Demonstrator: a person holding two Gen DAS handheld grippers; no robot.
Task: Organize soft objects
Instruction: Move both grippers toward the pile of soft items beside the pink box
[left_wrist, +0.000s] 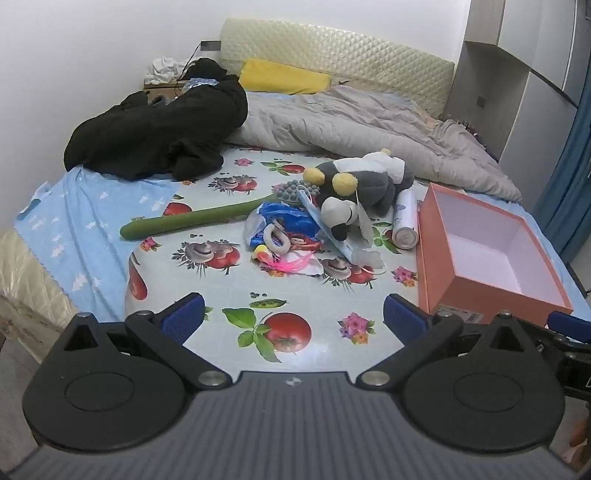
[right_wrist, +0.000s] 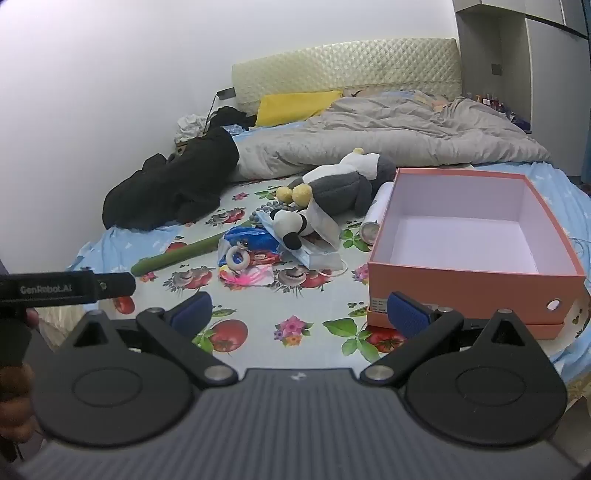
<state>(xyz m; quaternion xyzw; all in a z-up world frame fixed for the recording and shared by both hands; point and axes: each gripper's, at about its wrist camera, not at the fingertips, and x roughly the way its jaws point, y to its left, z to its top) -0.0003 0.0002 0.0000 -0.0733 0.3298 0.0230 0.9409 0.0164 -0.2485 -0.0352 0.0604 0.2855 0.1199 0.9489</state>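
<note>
On the bed (left_wrist: 229, 280), the box (left_wrist: 491, 254) sits right of the plush toy (left_wrist: 354, 192); the cucumber (left_wrist: 192, 221) lies left, the quilt (left_wrist: 351, 125) behind them

One plush toy (left_wrist: 362, 188), one orange box (left_wrist: 491, 258), one spray can (left_wrist: 405, 221).

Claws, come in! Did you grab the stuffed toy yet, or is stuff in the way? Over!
Left claw open, empty; right claw the same. Plush toy untouched on the pile, orange box empty. White can lies between them.
</note>
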